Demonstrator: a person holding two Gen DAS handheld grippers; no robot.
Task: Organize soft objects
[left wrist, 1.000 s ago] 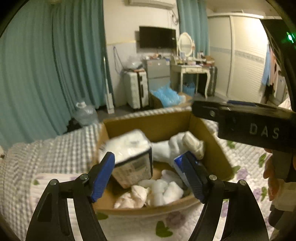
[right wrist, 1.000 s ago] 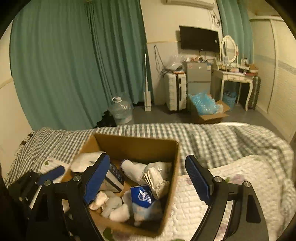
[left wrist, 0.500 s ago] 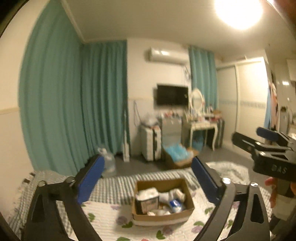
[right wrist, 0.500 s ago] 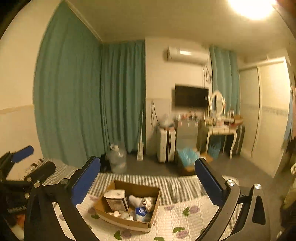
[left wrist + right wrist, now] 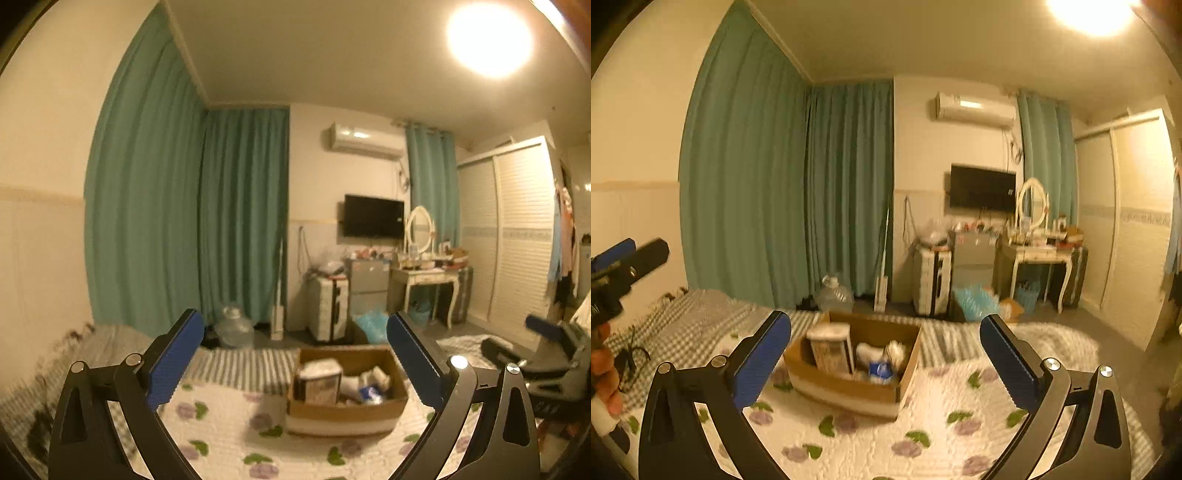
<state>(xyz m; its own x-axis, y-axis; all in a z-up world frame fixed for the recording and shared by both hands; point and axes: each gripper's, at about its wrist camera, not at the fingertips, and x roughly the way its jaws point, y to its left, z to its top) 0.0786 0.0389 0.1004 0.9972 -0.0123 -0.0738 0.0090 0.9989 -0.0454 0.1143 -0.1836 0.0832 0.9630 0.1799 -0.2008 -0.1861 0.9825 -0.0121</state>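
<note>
The cardboard box (image 5: pixel 347 408) sits on the bed's flowered quilt (image 5: pixel 221 435), toward the far end of the bed where a grey checked blanket (image 5: pixel 698 317) covers the mattress. Inside the box stand a white wrapped pack (image 5: pixel 318 380) at its left side, with a heap of pale soft things (image 5: pixel 369 380) and a small blue-and-white packet (image 5: pixel 881 369) to its right; their exact kinds are too blurred to tell. The left claw (image 5: pixel 295 363) is released, its blue pads spread wide with nothing between them, held well back from the box, which shows between the pads in the distance. The right claw (image 5: pixel 886 363) is likewise released and empty, also well apart from the box, which lies to the left of centre between its pads. In the right wrist view the left claw's body appears at the far left edge with the person's hand (image 5: pixel 604 373) gripping it; in the left wrist view the right claw's black body shows at the right edge. Beyond the bed hang teal curtains (image 5: pixel 192 221), with a clear water jug (image 5: pixel 834 295) on the floor, a white suitcase (image 5: pixel 328 308), a wall television (image 5: pixel 373 216), a white dressing table with an oval mirror (image 5: pixel 1039 254), an air conditioner (image 5: pixel 975 107) and a louvred wardrobe (image 5: pixel 513 236) at the right.
</note>
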